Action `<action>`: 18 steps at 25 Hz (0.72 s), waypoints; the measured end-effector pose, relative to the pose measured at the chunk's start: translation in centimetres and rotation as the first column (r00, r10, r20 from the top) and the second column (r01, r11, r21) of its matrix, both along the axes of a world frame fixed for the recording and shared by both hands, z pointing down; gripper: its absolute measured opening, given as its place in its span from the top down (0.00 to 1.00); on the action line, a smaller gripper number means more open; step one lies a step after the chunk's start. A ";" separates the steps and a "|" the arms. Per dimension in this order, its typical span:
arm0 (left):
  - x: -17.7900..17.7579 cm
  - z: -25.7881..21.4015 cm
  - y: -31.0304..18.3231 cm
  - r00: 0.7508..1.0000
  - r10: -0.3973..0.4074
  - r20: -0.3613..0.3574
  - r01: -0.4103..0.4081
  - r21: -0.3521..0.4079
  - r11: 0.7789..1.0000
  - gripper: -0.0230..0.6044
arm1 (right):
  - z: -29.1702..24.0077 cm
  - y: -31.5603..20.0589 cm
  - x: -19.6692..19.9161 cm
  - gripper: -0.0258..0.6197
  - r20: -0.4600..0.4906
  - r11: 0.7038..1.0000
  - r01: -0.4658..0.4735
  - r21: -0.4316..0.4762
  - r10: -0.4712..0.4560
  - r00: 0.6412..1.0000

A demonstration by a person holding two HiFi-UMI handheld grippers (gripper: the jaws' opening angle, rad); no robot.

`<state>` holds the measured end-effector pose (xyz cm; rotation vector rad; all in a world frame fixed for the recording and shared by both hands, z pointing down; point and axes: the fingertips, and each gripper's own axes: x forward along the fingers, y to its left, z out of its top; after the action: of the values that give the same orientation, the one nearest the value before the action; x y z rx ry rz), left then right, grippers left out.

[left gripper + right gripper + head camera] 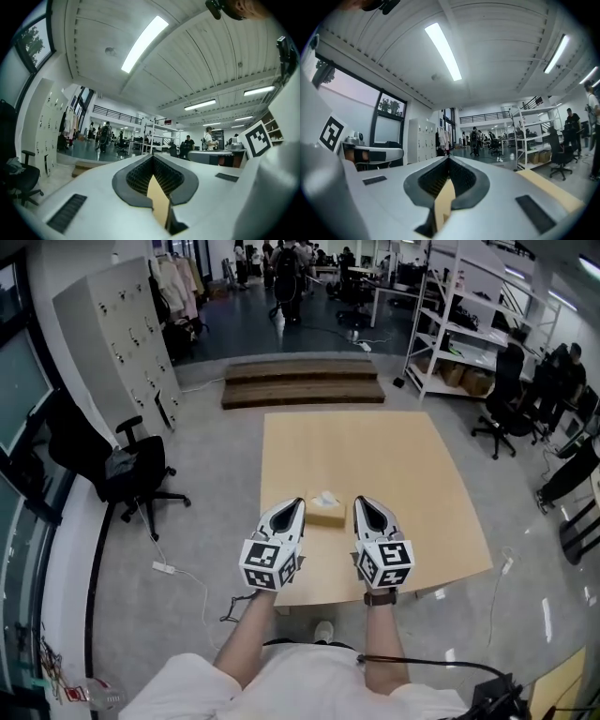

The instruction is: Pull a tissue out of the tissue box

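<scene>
A tan tissue box [325, 509] with a white tissue sticking out of its top sits on the wooden table [403, 465], near its front edge. My left gripper [299, 503] hovers just left of the box and my right gripper [357, 502] just right of it. Both point level and away from me, above the table. Both are shut with nothing held; in each gripper view the jaws meet at their tips. The box is hidden in both gripper views. The left gripper [152, 157] and the right gripper [448, 159] look out across the room.
A black office chair [131, 474] stands left of the table, with a white power strip [165, 568] and cable on the floor. A low wooden platform [302, 381] lies beyond the table. Metal shelving [469, 324] and more chairs [502, 404] are at the right.
</scene>
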<state>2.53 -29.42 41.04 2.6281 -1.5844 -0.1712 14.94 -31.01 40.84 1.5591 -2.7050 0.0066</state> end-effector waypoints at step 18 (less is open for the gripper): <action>-0.5 8.5 -9.4 0.986 -0.062 0.156 0.093 -0.200 0.975 0.96 | 6.8 -8.0 -0.4 0.96 -0.061 0.991 0.035 -0.129 -0.043 0.997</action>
<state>2.06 -38.85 49.58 2.4724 -1.6502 0.1809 14.55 -38.99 47.67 1.4463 -2.6289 0.1245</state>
